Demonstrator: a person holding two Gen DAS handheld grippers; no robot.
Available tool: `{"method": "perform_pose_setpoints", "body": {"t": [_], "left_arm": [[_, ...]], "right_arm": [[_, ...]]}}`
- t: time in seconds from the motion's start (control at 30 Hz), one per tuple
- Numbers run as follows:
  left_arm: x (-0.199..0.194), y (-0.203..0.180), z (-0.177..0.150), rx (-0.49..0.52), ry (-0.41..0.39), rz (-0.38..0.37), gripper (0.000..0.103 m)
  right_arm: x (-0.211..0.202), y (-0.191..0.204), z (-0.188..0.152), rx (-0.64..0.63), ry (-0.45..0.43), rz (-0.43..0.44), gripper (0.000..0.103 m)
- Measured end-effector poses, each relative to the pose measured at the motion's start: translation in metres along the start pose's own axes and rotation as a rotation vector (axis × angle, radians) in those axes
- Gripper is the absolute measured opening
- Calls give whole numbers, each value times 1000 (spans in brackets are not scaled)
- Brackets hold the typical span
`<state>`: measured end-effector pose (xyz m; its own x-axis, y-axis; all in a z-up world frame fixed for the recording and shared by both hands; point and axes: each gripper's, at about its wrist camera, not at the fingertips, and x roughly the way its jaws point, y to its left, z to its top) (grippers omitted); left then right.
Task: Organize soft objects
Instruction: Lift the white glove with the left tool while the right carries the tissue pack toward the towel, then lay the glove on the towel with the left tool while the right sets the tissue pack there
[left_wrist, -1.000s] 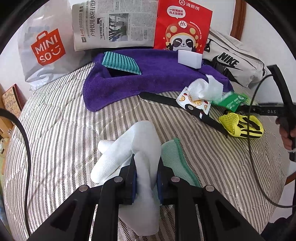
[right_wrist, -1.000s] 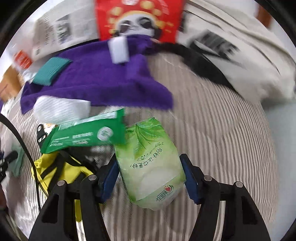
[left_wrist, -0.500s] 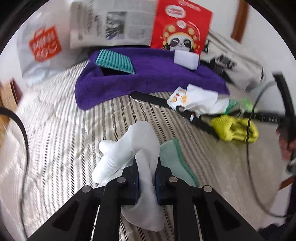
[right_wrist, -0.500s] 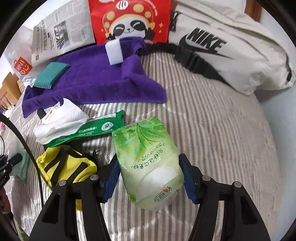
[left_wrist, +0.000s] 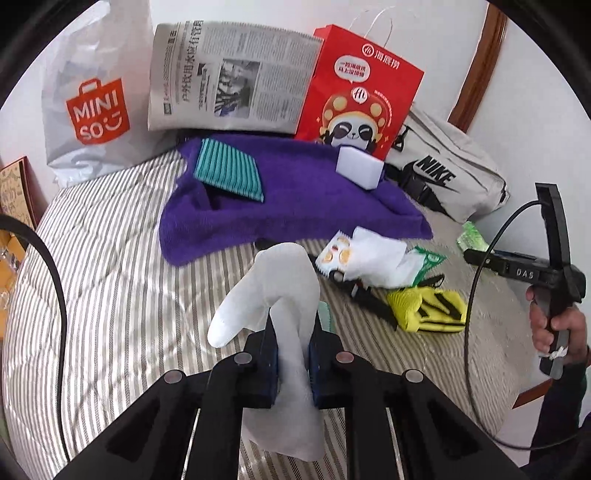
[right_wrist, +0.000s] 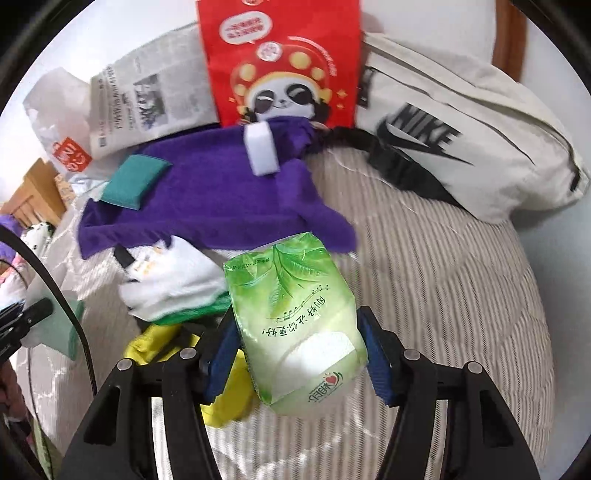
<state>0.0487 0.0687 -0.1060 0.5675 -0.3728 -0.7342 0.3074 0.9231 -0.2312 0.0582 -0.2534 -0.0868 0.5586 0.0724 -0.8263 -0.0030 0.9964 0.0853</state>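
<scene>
Green-printed and squashy, the tissue pack (right_wrist: 295, 325) sits clamped across its middle in the right gripper (right_wrist: 295, 358) above the striped bed (right_wrist: 443, 295), while the limp white sock (left_wrist: 284, 302), likely light, droops pinched mid-length in the left gripper (left_wrist: 291, 362).

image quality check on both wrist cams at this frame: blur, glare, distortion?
Left wrist view: sharp; newspaper print and MINISO bag logo legible; heavy fisheye bending, black corner vignette; even daylight, no harsh glare. Right wrist view: motion blur smears the Nike bag logo and purple towel edges; the green tissue pack in the right gripper stays crisp, with mild sheen on its plastic.
</scene>
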Motion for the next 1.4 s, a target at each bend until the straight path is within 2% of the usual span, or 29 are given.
{"method": "perform_pose_setpoints", "body": {"t": [0.5, 0.67, 0.83, 1.0, 1.4], "left_arm": [[4, 16, 44, -23, -65, -31, 12], [6, 23, 70, -48, -99, -53, 12], [13, 23, 98, -18, -128, -10, 13], [32, 24, 119, -3, -143, 71, 12], [63, 24, 129, -36, -130, 13, 12]], "right_arm": [[9, 30, 60, -16, -59, 57, 61], [17, 32, 83, -6, -71, 60, 61], [32, 30, 104, 17, -74, 53, 61], [56, 29, 114, 20, -49, 35, 61], [118, 27, 109, 6, 78, 37, 61]]}}
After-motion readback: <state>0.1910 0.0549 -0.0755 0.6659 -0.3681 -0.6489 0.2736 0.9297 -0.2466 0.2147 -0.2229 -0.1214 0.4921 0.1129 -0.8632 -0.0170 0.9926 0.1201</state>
